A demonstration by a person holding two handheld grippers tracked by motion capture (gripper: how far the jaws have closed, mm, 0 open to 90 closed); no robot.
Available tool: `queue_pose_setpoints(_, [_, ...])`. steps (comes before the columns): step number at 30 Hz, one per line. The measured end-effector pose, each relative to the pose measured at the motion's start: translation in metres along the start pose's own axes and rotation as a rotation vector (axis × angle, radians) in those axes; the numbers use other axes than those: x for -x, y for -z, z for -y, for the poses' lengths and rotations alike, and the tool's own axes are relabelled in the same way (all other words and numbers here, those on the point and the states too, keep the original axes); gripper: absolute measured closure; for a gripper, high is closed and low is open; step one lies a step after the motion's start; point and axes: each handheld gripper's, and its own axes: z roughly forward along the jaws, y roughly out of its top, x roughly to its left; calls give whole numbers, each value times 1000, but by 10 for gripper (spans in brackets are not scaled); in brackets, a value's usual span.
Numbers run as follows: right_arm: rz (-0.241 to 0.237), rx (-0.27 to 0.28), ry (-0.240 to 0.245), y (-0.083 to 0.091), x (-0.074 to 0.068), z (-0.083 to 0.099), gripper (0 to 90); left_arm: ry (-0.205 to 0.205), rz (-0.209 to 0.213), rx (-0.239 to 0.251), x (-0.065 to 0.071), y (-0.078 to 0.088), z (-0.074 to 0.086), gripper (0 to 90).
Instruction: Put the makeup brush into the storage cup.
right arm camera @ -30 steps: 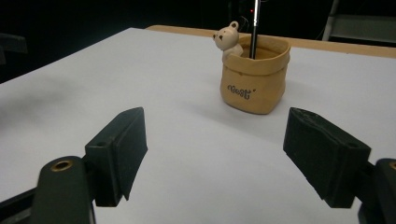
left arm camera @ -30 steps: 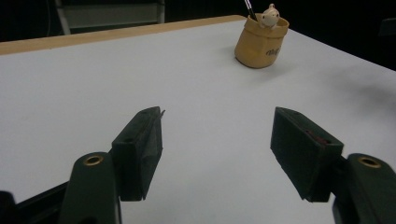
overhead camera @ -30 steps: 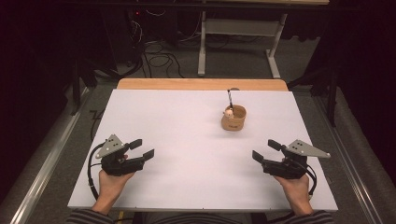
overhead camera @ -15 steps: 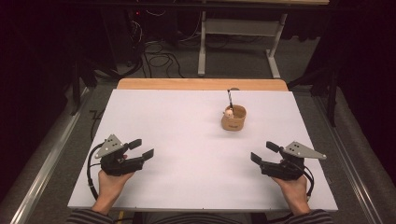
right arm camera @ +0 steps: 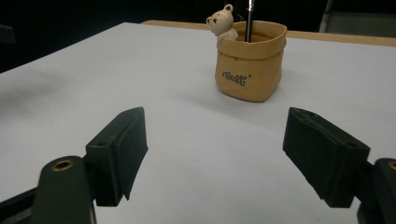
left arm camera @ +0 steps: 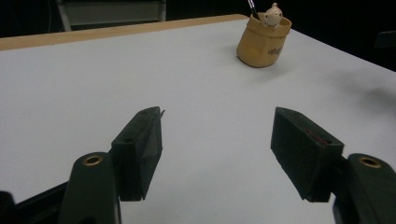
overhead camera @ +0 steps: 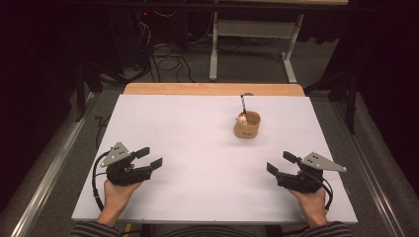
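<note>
While both hands rest near the table's front edge, nothing is in play yet, so this looks to me like a ready stance. The left gripper (overhead camera: 148, 158) sits toward the front left corner with its jaws spread wide and nothing between them, only bare white table (overhead camera: 197, 128). The right gripper (overhead camera: 280, 163) mirrors it toward the front right corner, claws apart and empty too.

The thing they'd be going for is the little tan pen holder (overhead camera: 247, 125), shaped like a sack, standing upright toward the back edge and a bit right of the middle. A tiny bear figure (right arm camera: 223, 21) peeks over its rim, and a dark pen (right arm camera: 250, 18) stands in it, leaning a bit. It's well apart from both grippers, though nearer the right one, so my guess is the right hand makes the move.

Pose-wise, both forearms come in from the front edge, striped sleeves (overhead camera: 99, 229) just showing, hands wrapped around the gripper bodies. Each gripper lies low and roughly level and points inward and forward, so the holder sits ahead of both. Open jaws make sense, since the holder looks fairly wide.
</note>
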Motion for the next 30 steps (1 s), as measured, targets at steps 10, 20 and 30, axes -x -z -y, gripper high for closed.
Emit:
queue_pose_setpoints(10, [24,-16,-2,0,2,3,238,-4,6,-9,0,-1,0,340])
queue_pose_setpoints(20, [0,-36,-43,-4,7,8,242,-9,16,-30,-1,-4,0,335])
queue_pose_setpoints(30, [9,-22,-35,-3,7,8,239,-5,16,-23,-1,-4,0,331])
